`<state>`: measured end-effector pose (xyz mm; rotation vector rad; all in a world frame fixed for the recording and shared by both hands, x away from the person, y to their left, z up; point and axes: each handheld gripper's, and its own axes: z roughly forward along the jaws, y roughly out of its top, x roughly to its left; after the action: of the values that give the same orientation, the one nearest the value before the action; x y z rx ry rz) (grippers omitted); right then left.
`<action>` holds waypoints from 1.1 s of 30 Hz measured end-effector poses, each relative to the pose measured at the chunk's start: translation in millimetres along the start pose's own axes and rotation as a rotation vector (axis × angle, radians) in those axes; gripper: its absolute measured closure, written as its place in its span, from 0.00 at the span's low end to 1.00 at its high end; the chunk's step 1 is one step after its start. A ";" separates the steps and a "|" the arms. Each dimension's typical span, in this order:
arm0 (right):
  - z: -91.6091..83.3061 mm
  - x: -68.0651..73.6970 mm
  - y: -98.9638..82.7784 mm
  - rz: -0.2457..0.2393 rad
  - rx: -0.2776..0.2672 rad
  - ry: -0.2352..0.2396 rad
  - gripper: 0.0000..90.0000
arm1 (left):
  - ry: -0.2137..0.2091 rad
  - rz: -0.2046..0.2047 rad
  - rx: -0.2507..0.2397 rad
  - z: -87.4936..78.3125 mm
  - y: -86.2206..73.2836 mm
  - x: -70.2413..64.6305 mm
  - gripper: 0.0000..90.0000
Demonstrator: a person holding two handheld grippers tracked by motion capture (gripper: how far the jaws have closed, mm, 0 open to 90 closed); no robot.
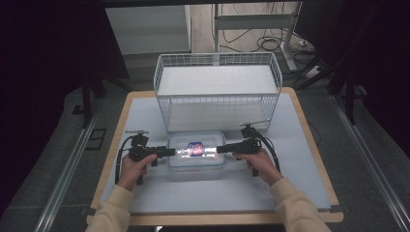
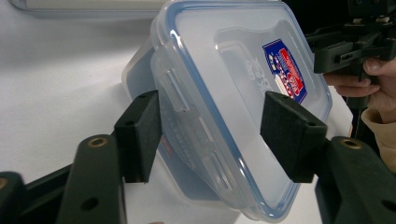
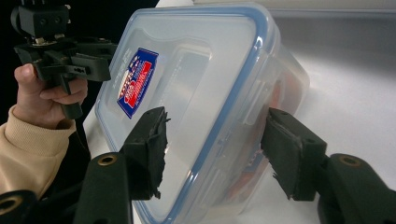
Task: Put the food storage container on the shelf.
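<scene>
Near edge, bottom of the high view: two sleeved forearms, one hand-held gripper each. Left hand-held gripper (image 1: pixel 170 152) sits at the left end of the box (image 1: pixel 196 166), right hand-held gripper (image 1: pixel 221 149) at the right end. Box is low centre on the surface (image 1: pixel 300 159), just in front of the basket (image 1: pixel 217 99).

Step, as I read it: taking hold of the box at both ends, one latch side each. Not gripped yet.

- Left hand-held gripper (image 2: pixel 219 135): jaws straddle the box end, one over the lid, one by the side flap. Part open; cannot tell whether the pads touch.
- Right hand-held gripper (image 3: pixel 217 151): same picture. Left pad (image 3: pixel 147 149) lies against or just off the lid; right one stands by the wall with a gap. Not clamped.

Next move probably calls for closing both evenly on the rim, then either lifting level toward the basket or working the latch flaps. An uneven squeeze may skid the box on the smooth top.

Materials:
- Box: translucent plastic, rounded rectangle, blue seal line round the lid, hinged flaps on the sides, blue-red label (image 2: pixel 285 70) on top. Something reddish inside, too blurred to name.
- Pads: black, matte; the right pair look frayed at the edges.
- Surface: pale, flat sheet on a wood-edged board.
- Basket: white wire mesh, rectangular, open top.
</scene>
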<state>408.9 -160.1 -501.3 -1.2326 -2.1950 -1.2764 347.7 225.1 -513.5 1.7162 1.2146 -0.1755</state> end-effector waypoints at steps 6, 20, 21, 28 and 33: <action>-6.0 6.7 -5.3 -0.031 -0.007 -0.006 0.51 | 0.005 0.022 -0.012 -4.1 -4.6 -6.4 0.49; -10.4 13.1 -13.0 -0.046 -0.043 -0.009 0.55 | -0.006 0.003 -0.038 -6.9 -14.1 -12.3 0.50; -10.4 13.2 -13.2 -0.050 -0.045 -0.010 0.55 | -0.005 0.002 -0.037 -7.0 -14.0 -12.6 0.51; -12.1 15.5 -15.2 -0.033 -0.056 -0.013 0.58 | 0.001 0.004 -0.040 -8.8 -14.7 -15.7 0.52; -13.6 18.0 -17.8 -0.007 -0.066 -0.012 0.59 | 0.000 0.005 -0.053 -10.3 -17.3 -18.1 0.53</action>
<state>382.2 -166.0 -492.2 -1.2611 -2.1840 -1.3580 321.4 221.7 -508.4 1.6733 1.2044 -0.1395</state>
